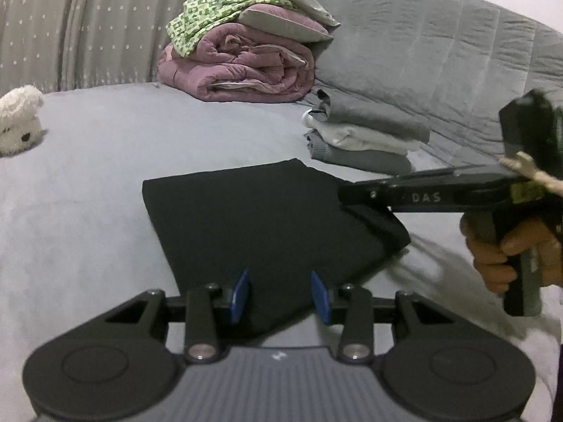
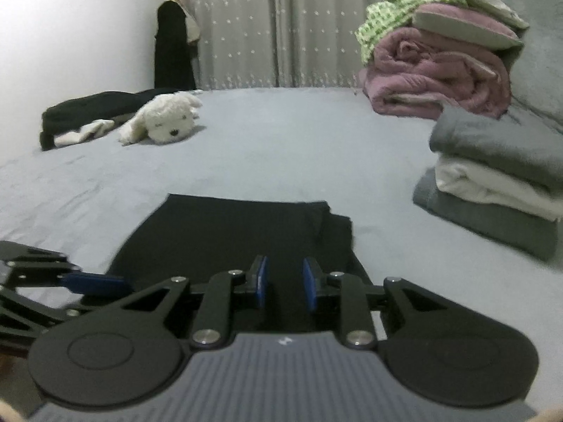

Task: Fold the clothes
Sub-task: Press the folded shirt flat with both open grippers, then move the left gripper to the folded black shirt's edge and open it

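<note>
While the black garment (image 1: pixel 260 225) lies folded into a flat rectangle on the grey bed (image 1: pixel 105 176), both tools hover just over its near edge and neither one holds it. The left hand-held gripper (image 1: pixel 280 295) has its blue pads apart with only the cloth seen below them, so it is released; the right hand-held gripper (image 2: pixel 284 286) also stands with a gap between its pads and nothing pinched, so it is released too. In the left wrist view the right tool reaches in from the side, carried by a hand (image 1: pixel 506 249), and its tip is over the right corner of the garment, where one layer sticks out a little. I judge that the fold is almost finished, and that a good next move would be to take this loose corner and the near edge together, pinching all layers, so that the bundle does not open when it is lifted. The likely place for it is the stack of folded clothes (image 2: pixel 492 183), grey and white, which lies near on the right. No container is visible in either view; the folded things rest directly on the bed.
</note>
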`<move>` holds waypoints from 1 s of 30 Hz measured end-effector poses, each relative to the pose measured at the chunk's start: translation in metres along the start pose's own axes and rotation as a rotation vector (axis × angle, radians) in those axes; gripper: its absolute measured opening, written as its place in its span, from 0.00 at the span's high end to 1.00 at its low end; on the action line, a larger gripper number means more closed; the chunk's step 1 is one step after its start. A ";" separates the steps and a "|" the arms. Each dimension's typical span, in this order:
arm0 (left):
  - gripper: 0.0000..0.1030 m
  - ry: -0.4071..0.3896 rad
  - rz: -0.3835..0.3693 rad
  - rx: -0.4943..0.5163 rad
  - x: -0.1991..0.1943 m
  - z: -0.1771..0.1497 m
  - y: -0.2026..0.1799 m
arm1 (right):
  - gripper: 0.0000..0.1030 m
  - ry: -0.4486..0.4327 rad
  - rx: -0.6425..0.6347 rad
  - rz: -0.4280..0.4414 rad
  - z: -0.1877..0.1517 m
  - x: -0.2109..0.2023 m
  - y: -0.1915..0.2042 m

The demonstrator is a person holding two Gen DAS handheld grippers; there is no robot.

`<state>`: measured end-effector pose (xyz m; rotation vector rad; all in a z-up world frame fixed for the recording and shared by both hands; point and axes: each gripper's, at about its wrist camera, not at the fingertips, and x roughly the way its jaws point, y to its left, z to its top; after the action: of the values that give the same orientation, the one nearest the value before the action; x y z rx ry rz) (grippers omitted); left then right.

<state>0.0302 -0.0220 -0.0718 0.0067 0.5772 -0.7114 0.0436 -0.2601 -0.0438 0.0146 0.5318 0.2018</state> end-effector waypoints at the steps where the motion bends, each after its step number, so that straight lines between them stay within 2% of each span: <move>1: 0.61 0.000 -0.003 -0.003 -0.001 -0.001 0.001 | 0.74 0.006 0.011 0.000 -0.001 0.001 -0.003; 6: 0.61 0.003 -0.007 0.011 -0.005 -0.003 -0.001 | 0.76 0.016 0.059 0.010 -0.004 -0.002 -0.012; 14: 0.61 0.020 -0.019 0.021 -0.010 -0.006 -0.003 | 0.71 0.052 0.122 0.007 -0.012 -0.011 -0.027; 23: 0.59 0.048 -0.036 0.042 -0.016 -0.010 -0.009 | 0.67 0.077 0.090 0.010 -0.018 -0.023 -0.030; 30: 0.59 0.111 -0.069 0.082 -0.020 -0.014 -0.014 | 0.63 0.111 0.058 0.003 -0.020 -0.028 -0.028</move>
<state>0.0018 -0.0176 -0.0710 0.1039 0.6567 -0.8050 0.0150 -0.2934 -0.0491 0.0611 0.6482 0.1911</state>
